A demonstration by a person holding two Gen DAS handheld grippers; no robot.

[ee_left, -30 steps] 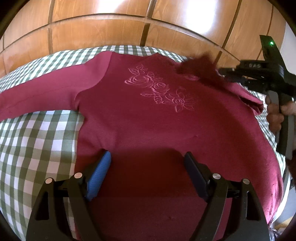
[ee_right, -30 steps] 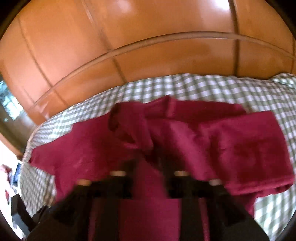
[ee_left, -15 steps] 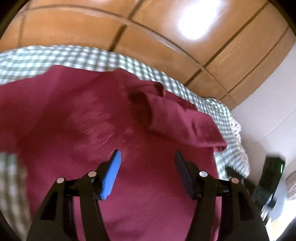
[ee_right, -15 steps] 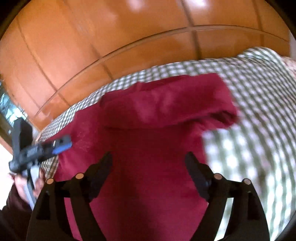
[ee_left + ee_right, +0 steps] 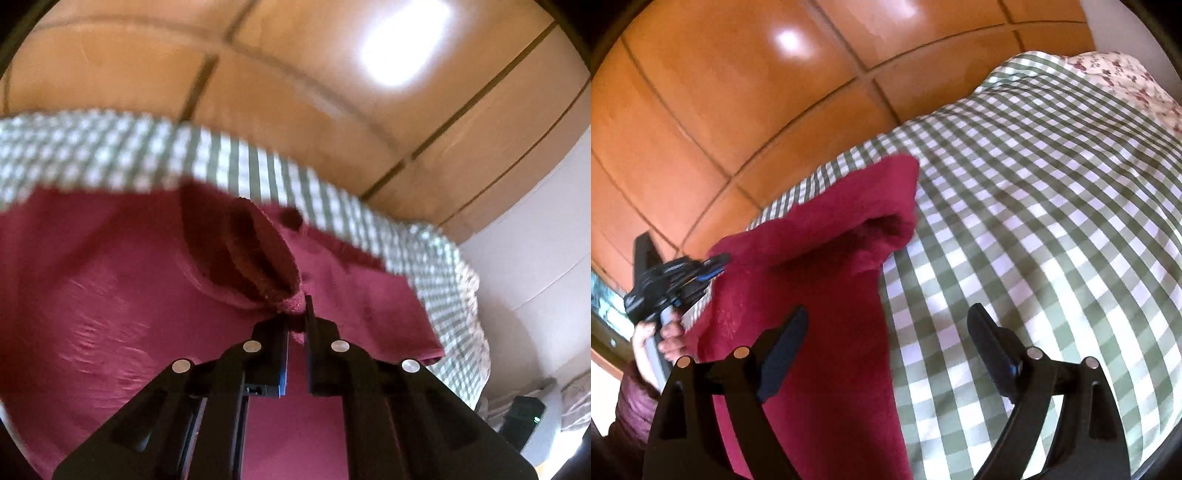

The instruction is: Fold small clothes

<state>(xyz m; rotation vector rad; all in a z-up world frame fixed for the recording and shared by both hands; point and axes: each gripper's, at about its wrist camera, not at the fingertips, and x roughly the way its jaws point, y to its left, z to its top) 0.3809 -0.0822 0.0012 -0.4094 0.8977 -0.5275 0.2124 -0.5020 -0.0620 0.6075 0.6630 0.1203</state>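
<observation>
A dark red top (image 5: 129, 280) lies on a green and white checked cloth (image 5: 110, 151). One sleeve is folded inward over the body. My left gripper (image 5: 297, 321) is shut on the cuff end (image 5: 291, 306) of that folded sleeve. In the right wrist view the same red top (image 5: 820, 295) lies at the left, with its folded sleeve (image 5: 871, 206) on top. My right gripper (image 5: 886, 332) is open and empty, above the garment's right edge and the checked cloth (image 5: 1034, 221). The left gripper (image 5: 713, 267) shows there at the far left, held in a hand.
Wooden wardrobe panels (image 5: 738, 92) rise behind the bed. A flowered fabric (image 5: 1115, 74) lies at the far right corner of the bed. A white wall (image 5: 535, 240) stands past the bed's right edge in the left wrist view.
My left gripper moved forward to the folded sleeve's cuff and shut on it. My right gripper let go of the sleeve, opened, and drew back to the right.
</observation>
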